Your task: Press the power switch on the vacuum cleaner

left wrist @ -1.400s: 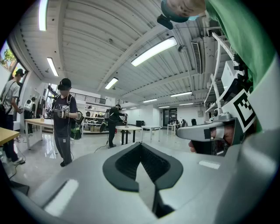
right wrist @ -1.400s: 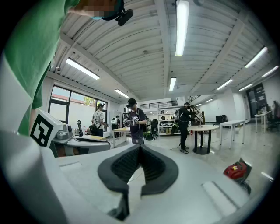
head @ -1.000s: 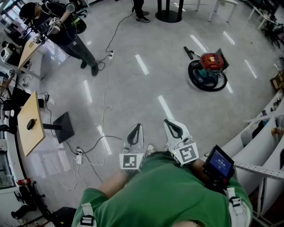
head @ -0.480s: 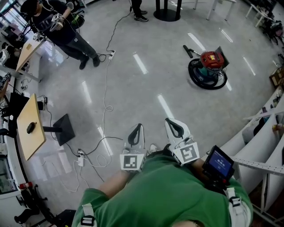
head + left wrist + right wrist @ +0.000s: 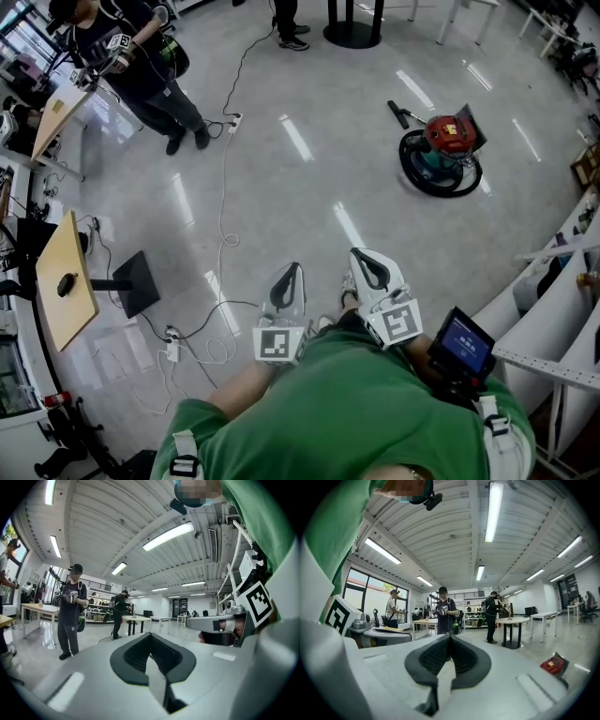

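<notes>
The left gripper [image 5: 151,638] was held with its fingers [image 5: 133,654] pressed together on nothing. A dark-clothed person [image 5: 70,613] stood on the floor at far left.

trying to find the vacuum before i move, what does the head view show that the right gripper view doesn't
Only the head view: the whole vacuum cleaner on the floor ahead to the right, its hose coiled round it, the cables trailing over the floor, and the left gripper and right gripper from above.
Only the right gripper view: the ceiling lights and the windows.
Both: the right gripper with its fingers together and nothing between them, and the vacuum cleaner, though the right gripper view catches only a red edge of it at far right.
</notes>
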The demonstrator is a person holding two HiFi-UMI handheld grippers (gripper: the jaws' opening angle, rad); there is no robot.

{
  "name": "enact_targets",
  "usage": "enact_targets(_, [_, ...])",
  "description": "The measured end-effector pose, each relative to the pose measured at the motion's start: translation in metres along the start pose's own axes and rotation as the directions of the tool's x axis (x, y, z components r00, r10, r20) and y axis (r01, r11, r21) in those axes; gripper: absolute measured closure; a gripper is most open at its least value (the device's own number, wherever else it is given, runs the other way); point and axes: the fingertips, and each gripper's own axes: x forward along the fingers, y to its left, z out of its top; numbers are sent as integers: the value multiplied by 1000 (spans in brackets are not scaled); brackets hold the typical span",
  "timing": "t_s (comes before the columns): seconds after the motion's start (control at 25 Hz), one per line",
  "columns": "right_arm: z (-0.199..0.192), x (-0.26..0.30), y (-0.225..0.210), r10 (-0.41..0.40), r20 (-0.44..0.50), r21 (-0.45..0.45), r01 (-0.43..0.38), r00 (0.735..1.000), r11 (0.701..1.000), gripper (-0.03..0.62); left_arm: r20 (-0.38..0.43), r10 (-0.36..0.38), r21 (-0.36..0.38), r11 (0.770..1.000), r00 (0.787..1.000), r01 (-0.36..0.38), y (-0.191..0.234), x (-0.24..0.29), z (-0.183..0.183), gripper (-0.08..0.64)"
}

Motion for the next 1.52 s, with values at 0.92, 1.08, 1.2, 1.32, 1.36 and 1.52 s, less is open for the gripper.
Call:
enact_targets(0.92, [20, 114, -134, 69, 36, 37, -70, 997, 997, 589, 57, 85, 24, 996, 995, -87, 23, 178, 39, 552])
enact_targets(1.08, [14, 137, -171, 50, 26, 55, -51, 998, 997, 589, 43, 67, 27, 997, 997, -69, 24, 226, 39, 552])
enact_targets(1.2, [10, 154, -187, 26, 10, 61, -26, 1000, 998, 589, 32, 55, 26, 998, 998, -56, 33, 252, 42, 552])
enact_targets(1.32, [12, 172, -203, -28, -12, 68, 29, 1000, 997, 589, 16, 36, 19, 999, 999, -36, 45, 277, 44, 552])
enact_targets(1.36, [12, 180, -209, -44, -13, 67, 44, 999, 997, 589, 18, 21, 18, 1000, 1000, -21, 49, 287, 44, 552])
enact_targets(1.52, [12, 209, -230, -117, -30, 72, 119, 993, 990, 589, 30, -73, 28, 997, 997, 72, 63, 330, 49, 552])
